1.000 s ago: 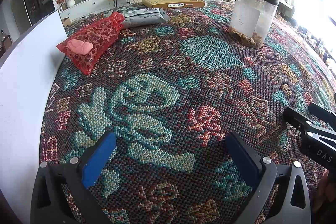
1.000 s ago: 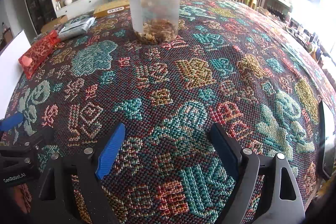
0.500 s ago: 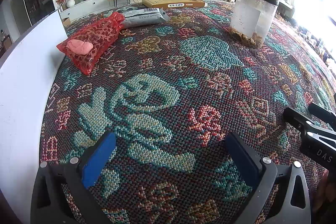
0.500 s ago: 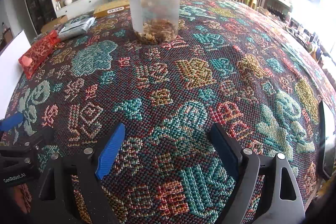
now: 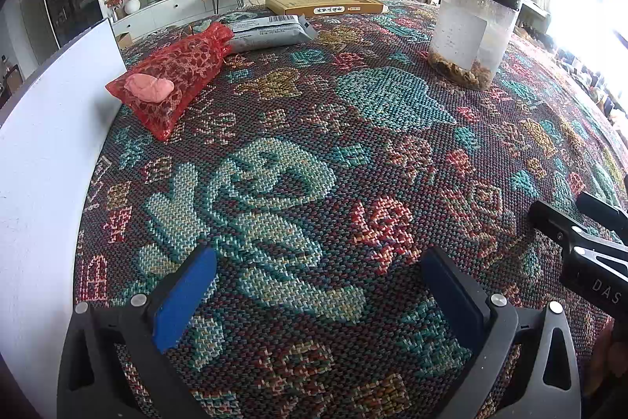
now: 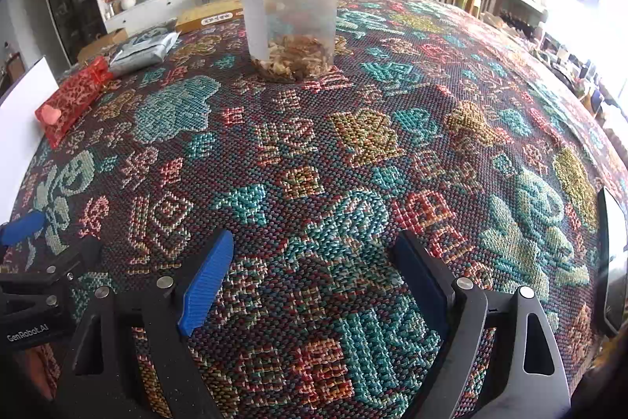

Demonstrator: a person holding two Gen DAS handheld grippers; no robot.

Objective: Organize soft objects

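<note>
A red mesh pouch (image 5: 176,71) lies at the table's far left with a pink soft lump (image 5: 149,88) on its near end; both show small in the right wrist view, pouch (image 6: 74,97) and lump (image 6: 50,113). A grey packet (image 5: 271,33) lies behind it, also in the right wrist view (image 6: 147,50). A clear jar with a black lid (image 6: 290,18) holds brown bits; it stands far right in the left wrist view (image 5: 471,34). My left gripper (image 5: 318,285) is open and empty, low over the near cloth. My right gripper (image 6: 314,277) is open and empty beside it.
A patterned woven cloth (image 5: 353,144) covers the table. A white board (image 5: 43,152) stands along the left edge. A flat yellow box (image 5: 325,4) lies at the far end. A dark phone-like slab (image 6: 612,262) lies at the right edge.
</note>
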